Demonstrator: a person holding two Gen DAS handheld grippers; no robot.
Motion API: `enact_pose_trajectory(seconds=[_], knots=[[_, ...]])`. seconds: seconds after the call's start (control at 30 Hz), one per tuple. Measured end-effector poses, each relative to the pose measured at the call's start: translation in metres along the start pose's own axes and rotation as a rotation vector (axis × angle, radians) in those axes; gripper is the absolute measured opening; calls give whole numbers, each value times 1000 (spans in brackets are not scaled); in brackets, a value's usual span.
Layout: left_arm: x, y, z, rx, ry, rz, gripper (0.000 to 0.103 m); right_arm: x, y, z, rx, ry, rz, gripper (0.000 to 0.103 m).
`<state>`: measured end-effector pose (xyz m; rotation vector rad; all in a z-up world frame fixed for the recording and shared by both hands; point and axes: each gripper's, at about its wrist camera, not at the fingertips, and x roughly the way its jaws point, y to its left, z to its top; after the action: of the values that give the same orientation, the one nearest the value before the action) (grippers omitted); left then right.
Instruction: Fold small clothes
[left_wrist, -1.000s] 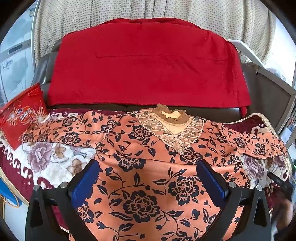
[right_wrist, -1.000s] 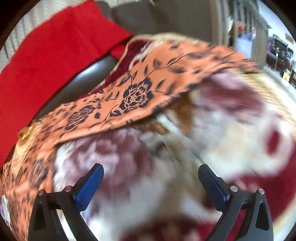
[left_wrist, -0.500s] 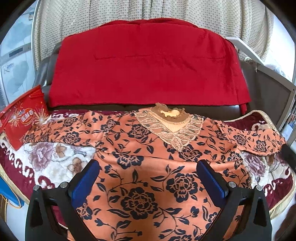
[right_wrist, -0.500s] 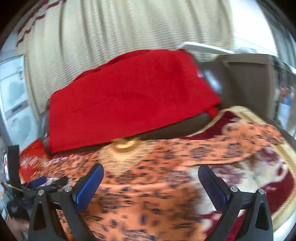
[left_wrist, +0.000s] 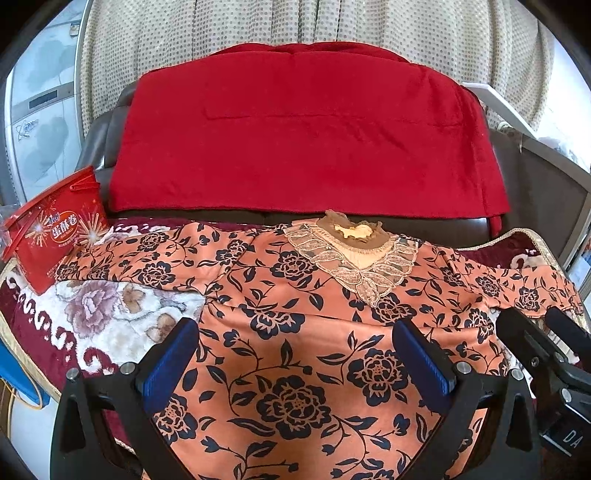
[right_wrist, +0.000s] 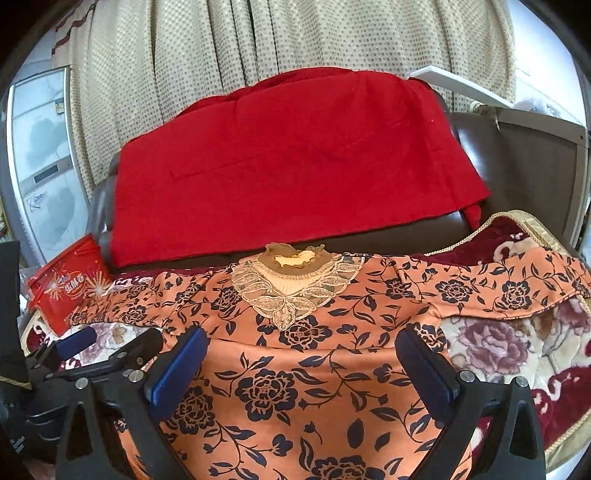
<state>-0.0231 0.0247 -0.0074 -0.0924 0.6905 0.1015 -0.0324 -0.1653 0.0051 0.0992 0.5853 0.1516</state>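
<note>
An orange top with black flowers (left_wrist: 295, 332) (right_wrist: 314, 369) lies spread flat on a floral blanket (left_wrist: 103, 310) (right_wrist: 517, 354), lace collar (left_wrist: 354, 251) (right_wrist: 291, 280) at the far side, both sleeves stretched out sideways. My left gripper (left_wrist: 295, 362) hangs open above the garment's body, nothing between its blue pads. My right gripper (right_wrist: 303, 369) is also open over the body, just right of the left one. The right tool shows at the edge of the left wrist view (left_wrist: 546, 354); the left tool shows in the right wrist view (right_wrist: 107, 354).
A red blanket (left_wrist: 306, 136) drapes the dark sofa back (left_wrist: 535, 177) behind the garment. A red snack box (left_wrist: 55, 229) (right_wrist: 66, 284) stands at the far left by the left sleeve. A dotted curtain (right_wrist: 288, 40) hangs behind.
The right gripper swung from the right sleeve and blanket to face the garment's middle beside the left gripper. The left view barely shifted.
</note>
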Motion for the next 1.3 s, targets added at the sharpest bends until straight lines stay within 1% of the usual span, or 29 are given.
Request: enact_pose_trajectory(seconds=[0.13, 0.57, 1.3], knots=[[-2, 0, 1, 2, -5, 7, 103, 0, -1, -1, 2, 0, 12, 103], [-4, -1, 2, 15, -12, 20, 103, -6, -4, -1, -6, -24, -27, 103], [-6, -5, 2, 37, -17, 23, 103, -8, -6, 2, -4, -37, -45, 103]])
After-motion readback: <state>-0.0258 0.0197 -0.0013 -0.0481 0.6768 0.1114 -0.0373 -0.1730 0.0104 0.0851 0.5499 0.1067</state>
